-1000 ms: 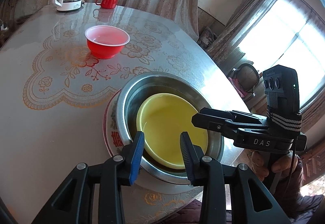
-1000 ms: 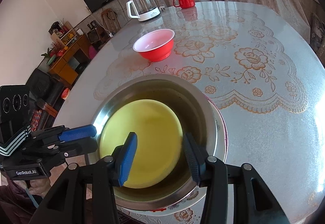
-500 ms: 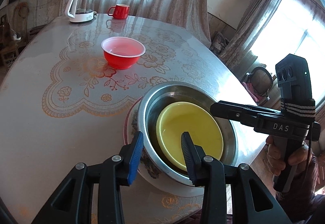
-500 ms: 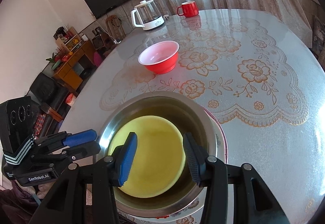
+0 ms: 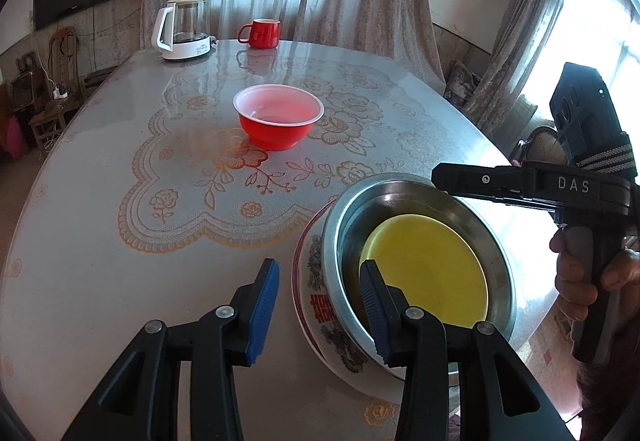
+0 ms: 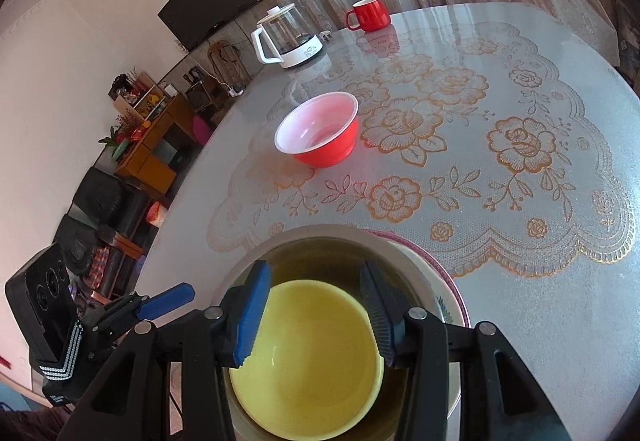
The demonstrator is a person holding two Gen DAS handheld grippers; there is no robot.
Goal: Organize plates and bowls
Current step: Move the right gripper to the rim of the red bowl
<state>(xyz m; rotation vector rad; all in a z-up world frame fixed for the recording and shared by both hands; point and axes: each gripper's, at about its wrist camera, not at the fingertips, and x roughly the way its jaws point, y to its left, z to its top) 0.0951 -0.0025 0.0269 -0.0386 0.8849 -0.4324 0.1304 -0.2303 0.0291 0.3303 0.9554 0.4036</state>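
Three dishes sit nested at the near edge of the desk [image 5: 100, 241]: a patterned plate [image 5: 316, 305] at the bottom, a steel bowl [image 5: 416, 197] on it, a yellow bowl [image 5: 428, 269] inside that. One red bowl [image 5: 278, 121] stands alone toward the desk's middle, on the lace-print cover, well apart from the stack. Kettle [image 5: 184, 29] and red mug [image 5: 260, 33] at the far edge, not part of the job.

Left gripper [image 5: 320, 305] hovers over the stack's left rim, jaws apart and opening; nothing is pinched, though in its own view the plate rim and steel rim show between them. Right gripper [image 6: 314, 315] hangs over the yellow bowl, jaws apart, holding nothing; the bowl shows in the gap but lower, no contact visible.

Handling guess: red bowl looks like thin plastic, so light, a bit flexible, likely to skid on the glossy cover; pinch its rim, one pad inside, one outside. Yellow bowl looks like rigid plastic or melamine, smooth, also a rim grab. Steel bowl is stiff, slick, probably heavier. The plate looks ceramic, so breakable, and low to the desk, hard to get under.
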